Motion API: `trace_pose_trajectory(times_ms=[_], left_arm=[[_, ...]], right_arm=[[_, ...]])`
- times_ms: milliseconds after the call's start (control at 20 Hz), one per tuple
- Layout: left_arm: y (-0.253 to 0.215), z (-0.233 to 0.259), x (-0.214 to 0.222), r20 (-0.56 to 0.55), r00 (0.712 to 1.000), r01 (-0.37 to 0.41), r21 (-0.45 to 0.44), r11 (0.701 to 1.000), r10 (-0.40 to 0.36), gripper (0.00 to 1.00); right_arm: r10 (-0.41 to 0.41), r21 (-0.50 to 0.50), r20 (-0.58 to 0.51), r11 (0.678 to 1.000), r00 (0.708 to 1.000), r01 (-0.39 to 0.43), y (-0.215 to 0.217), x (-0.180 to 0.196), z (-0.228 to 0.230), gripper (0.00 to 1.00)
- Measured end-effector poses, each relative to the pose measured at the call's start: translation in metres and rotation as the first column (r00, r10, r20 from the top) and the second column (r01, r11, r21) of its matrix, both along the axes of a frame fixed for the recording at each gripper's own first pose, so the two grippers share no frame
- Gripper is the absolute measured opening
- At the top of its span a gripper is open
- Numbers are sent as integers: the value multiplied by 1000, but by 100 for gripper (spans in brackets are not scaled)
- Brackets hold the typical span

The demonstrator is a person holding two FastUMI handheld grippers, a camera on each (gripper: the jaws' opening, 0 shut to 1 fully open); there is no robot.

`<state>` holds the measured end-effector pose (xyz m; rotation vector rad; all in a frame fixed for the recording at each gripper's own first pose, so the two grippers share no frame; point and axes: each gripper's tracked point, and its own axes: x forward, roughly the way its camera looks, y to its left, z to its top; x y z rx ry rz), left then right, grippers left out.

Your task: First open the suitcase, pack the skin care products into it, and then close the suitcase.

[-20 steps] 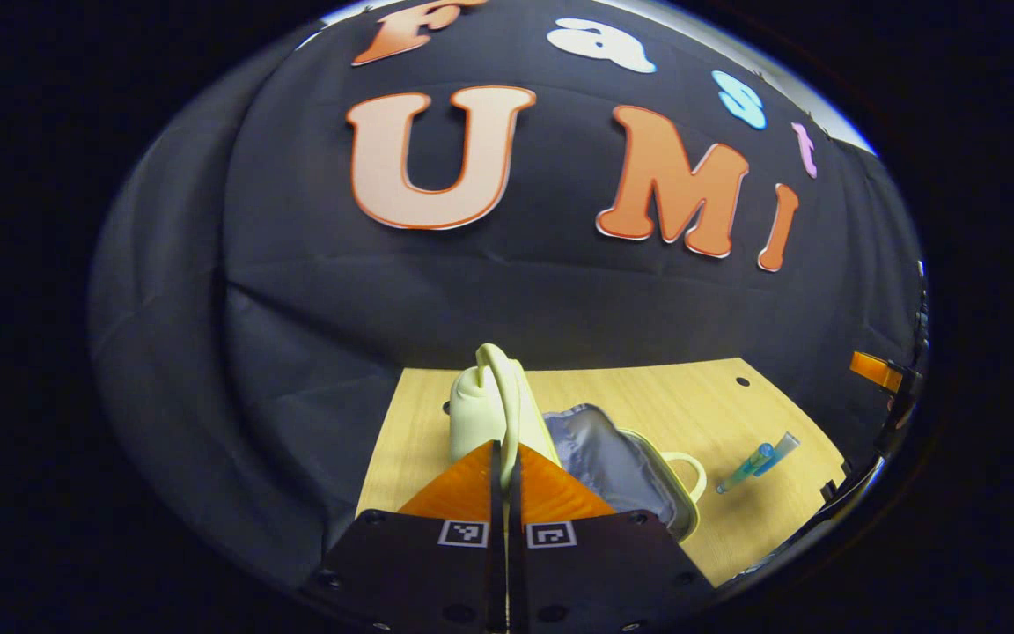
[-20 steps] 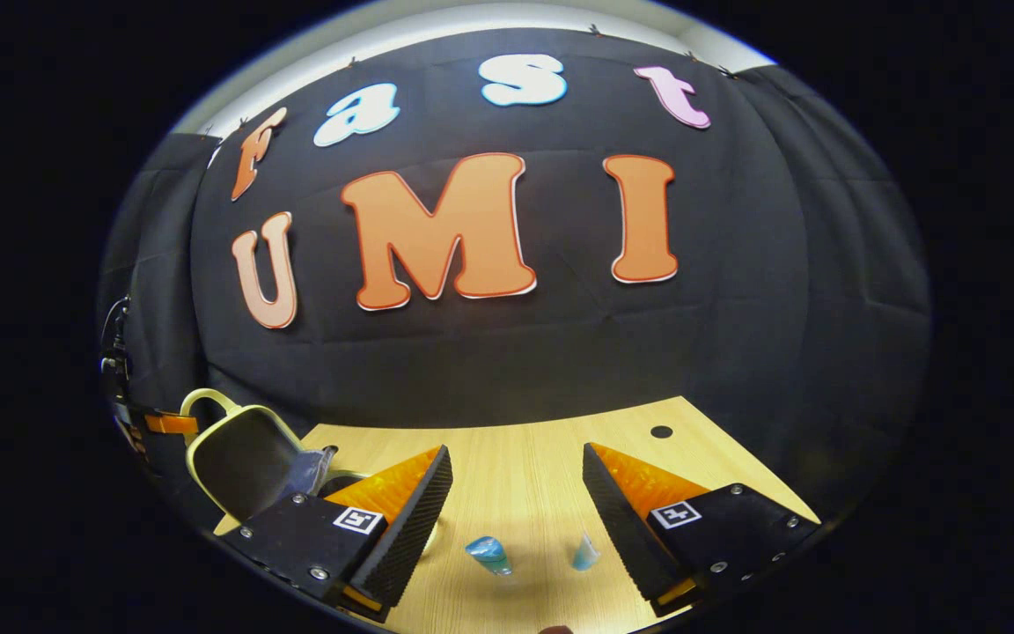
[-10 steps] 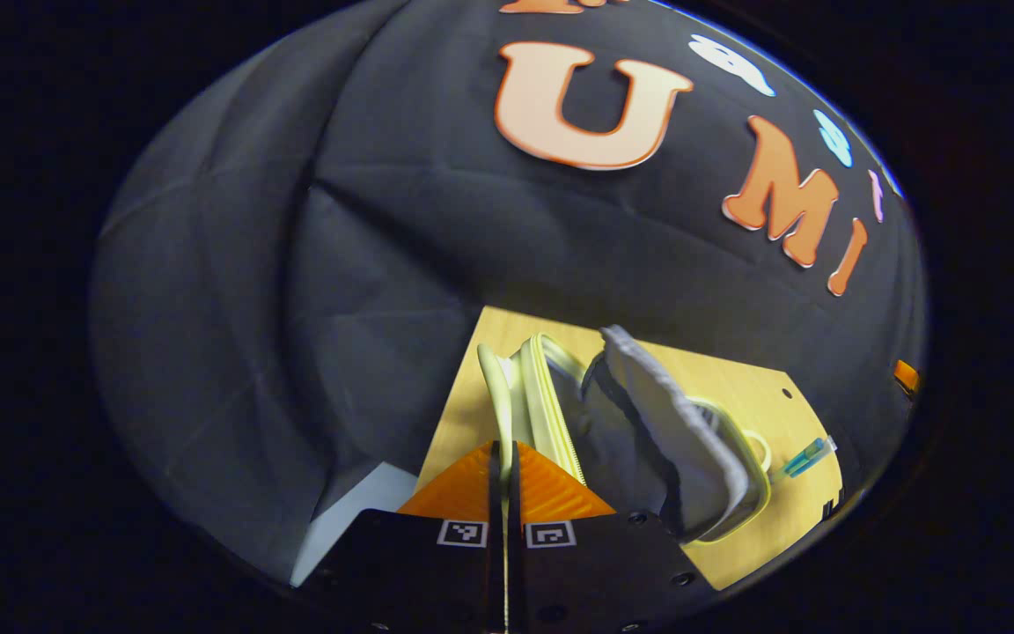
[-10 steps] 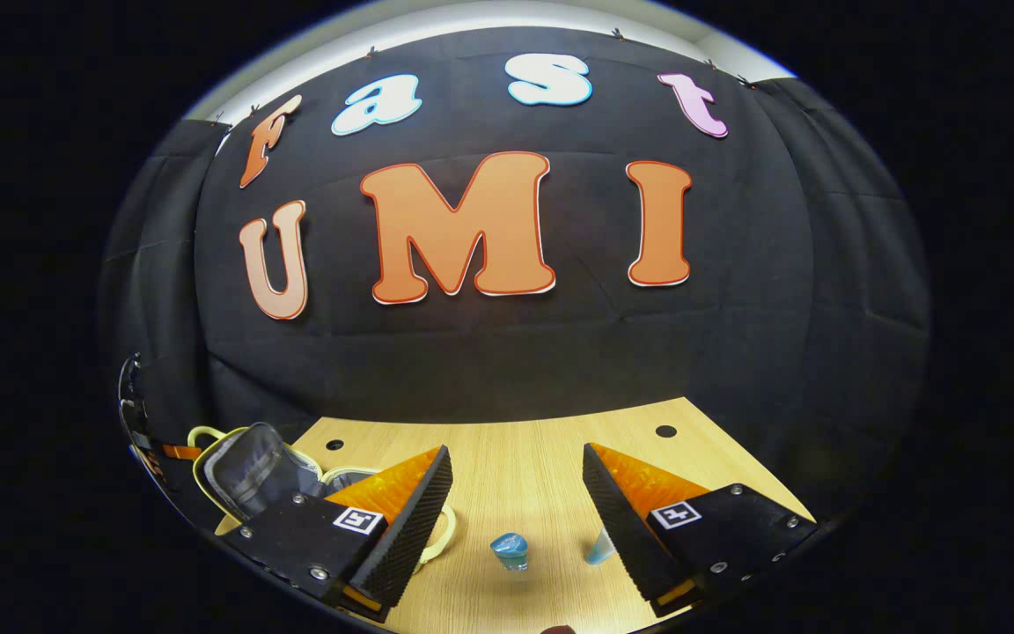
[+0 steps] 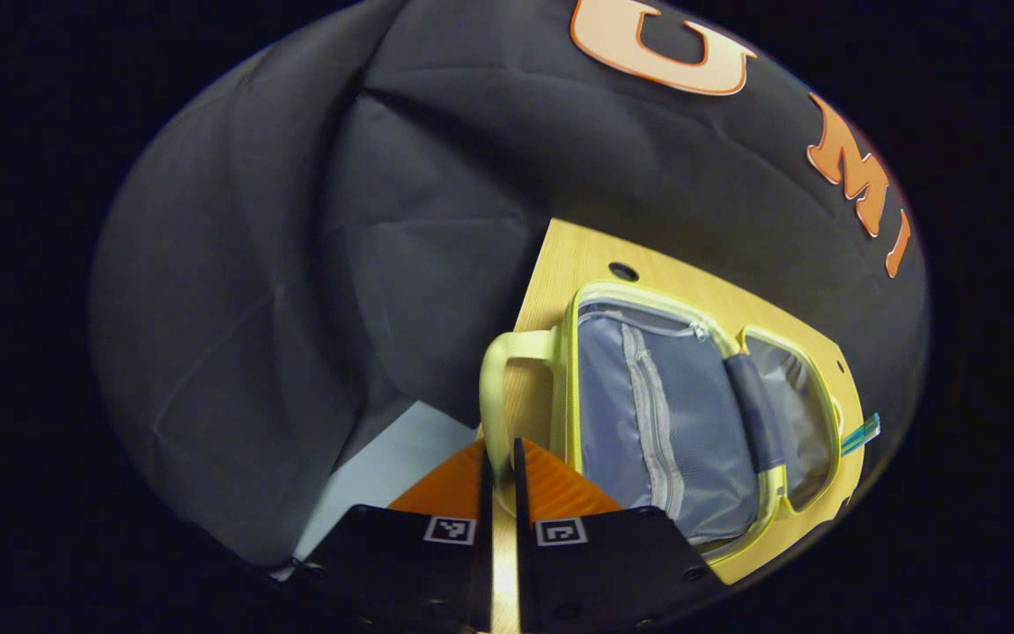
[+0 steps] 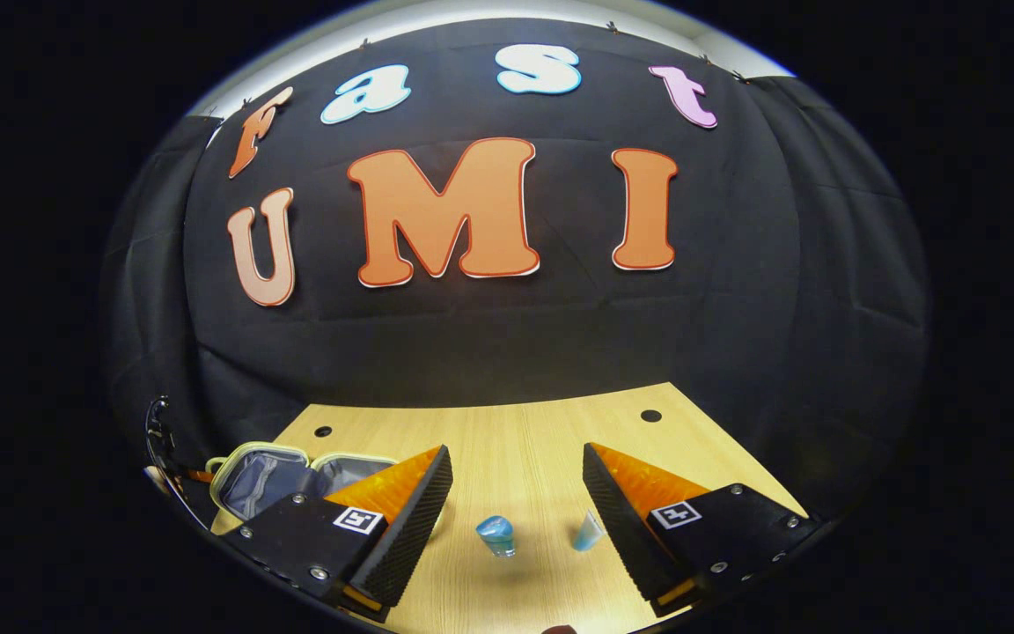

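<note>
**Currently: suitcase open, packing not begun**

Plainly, the first step appears complete. One suitcase (image 5: 692,414) lies spread flat on the desk (image 5: 577,255), both lined halves facing up, a zipped mesh pocket visible on the nearer half. The left gripper (image 5: 500,462) has its fingers pinched together on the suitcase's pale handle (image 5: 494,387), which runs down between them; both fingers look to be pressing on it.

Skin care products counted in the right gripper view: two. One small blue-capped item (image 6: 496,535) stands on the bare desk midway between the fingers, and one pale tube (image 6: 587,532) lies just beside the right-hand finger, partly hidden by it. A teal tube end at the far edge of the left gripper view (image 5: 861,433) is probably one of these same items, though the distortion there is too strong to be sure.

The right gripper (image 6: 516,497) hovers with its fingers spread wide, touching nothing.

Outstanding: both products remain outside the suitcase, well apart from it; neither is picked up, and closing has not started
</note>
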<state>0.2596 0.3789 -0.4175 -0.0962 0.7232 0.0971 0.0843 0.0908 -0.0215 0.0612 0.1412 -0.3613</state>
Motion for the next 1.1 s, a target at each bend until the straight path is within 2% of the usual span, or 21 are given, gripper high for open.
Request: trace_pose_trajectory(times_ms=[150,250,300,350,550,600,750,900,950,1000,1100], left_arm=[[3,-9,3,-11,999,-38,19,999,39,24],[7,-10,4,-9,998,-54,46,997,55,22],[8,-2,1,-9,998,-57,63,996,57,33],[11,7,-1,-6,998,-66,92,994,66,31],[2,46,-7,53,996,-83,188,979,75,87],[-5,64,-9,83,994,-89,219,972,72,95],[-40,126,-11,198,979,-115,329,937,51,95],[-97,194,-17,299,954,-109,421,900,-25,93],[-123,217,-20,338,940,-105,430,897,-52,92],[-152,235,-23,374,924,-101,429,897,-75,97],[-215,269,-24,453,883,-80,408,909,-125,98]], right_arm=[[-15,-2,-12,1000,1000,15,-6,-5,-4,95],[-16,-3,-22,1000,1000,16,-9,-7,-9,95],[-16,-1,-27,1000,1000,16,-11,-8,-10,95],[-14,3,-29,1000,999,14,-12,-8,-12,95],[-7,-1,-23,1000,1000,7,-17,-7,-16,95],[-2,-3,-25,1000,1000,2,-20,-6,-18,95],[16,-6,-28,1000,999,-16,-28,-4,-22,95],[33,-24,-34,999,999,-34,-44,-2,-26,95],[39,-32,-38,999,998,-41,-50,0,-27,95],[44,-37,-42,998,998,-46,-56,-1,-28,95],[60,-34,-46,998,997,-61,-67,0,-31,95]])
